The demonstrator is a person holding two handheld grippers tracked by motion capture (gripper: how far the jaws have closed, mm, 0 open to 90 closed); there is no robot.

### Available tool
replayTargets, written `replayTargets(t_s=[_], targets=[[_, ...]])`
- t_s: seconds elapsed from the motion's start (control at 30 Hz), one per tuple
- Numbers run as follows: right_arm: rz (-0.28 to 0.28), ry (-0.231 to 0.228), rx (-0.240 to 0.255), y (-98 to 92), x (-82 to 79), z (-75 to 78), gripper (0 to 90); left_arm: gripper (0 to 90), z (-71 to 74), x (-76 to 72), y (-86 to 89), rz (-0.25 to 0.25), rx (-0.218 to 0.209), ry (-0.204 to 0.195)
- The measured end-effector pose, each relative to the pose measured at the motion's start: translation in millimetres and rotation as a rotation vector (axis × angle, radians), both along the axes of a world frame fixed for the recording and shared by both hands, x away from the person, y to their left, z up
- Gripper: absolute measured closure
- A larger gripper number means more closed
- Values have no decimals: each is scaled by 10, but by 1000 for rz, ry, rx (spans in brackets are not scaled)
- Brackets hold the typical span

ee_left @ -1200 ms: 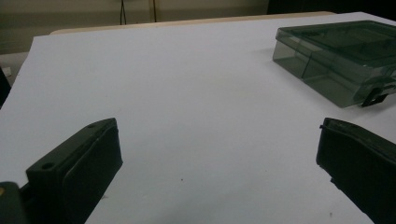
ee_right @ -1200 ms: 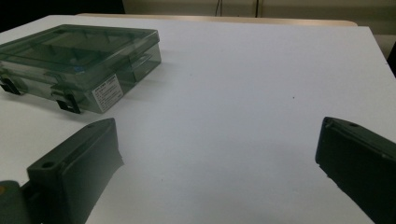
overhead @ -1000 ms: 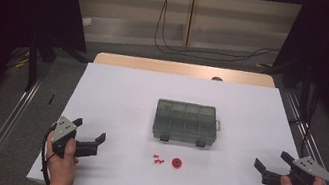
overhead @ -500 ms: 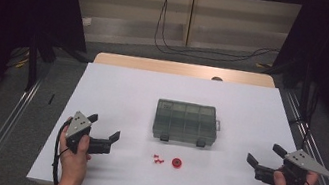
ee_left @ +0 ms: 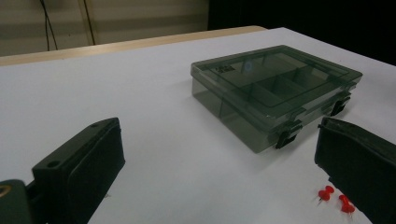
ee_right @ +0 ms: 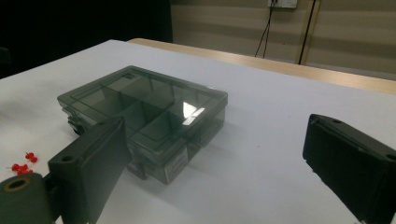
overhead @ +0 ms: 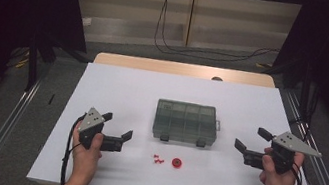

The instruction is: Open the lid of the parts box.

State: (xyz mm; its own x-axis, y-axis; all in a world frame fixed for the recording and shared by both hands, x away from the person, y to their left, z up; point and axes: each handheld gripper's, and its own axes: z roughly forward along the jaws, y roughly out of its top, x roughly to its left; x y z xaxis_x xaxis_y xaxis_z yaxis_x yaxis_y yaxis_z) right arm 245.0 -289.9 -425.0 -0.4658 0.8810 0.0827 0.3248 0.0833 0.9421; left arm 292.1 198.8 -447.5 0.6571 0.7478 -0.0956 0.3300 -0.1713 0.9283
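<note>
- My left gripper (overhead: 120,128) hovers over the white table (overhead: 118,85), fingers wide apart, empty.
- Centre: closed compartment box (overhead: 186,122), latches toward me; red pushpins (overhead: 158,159) and a red disc (overhead: 177,163) just before it.
- My right gripper (overhead: 248,140): fingers have just been closing slightly but stand wide, nothing between them.
- Step, as I judge it: approach. Next, unlatch the box; nothing obstructs.
</note>
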Motion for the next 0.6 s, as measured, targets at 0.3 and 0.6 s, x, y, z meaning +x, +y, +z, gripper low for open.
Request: replayTargets(t_s=[0.3, 0.6], targets=[[28, 11, 3, 106, 208, 77, 92, 36, 45, 97, -184, -17, -19, -12], [76, 16, 29, 236, 347, 170, 396, 292, 151, 227, -294, -57, -79, -10]])
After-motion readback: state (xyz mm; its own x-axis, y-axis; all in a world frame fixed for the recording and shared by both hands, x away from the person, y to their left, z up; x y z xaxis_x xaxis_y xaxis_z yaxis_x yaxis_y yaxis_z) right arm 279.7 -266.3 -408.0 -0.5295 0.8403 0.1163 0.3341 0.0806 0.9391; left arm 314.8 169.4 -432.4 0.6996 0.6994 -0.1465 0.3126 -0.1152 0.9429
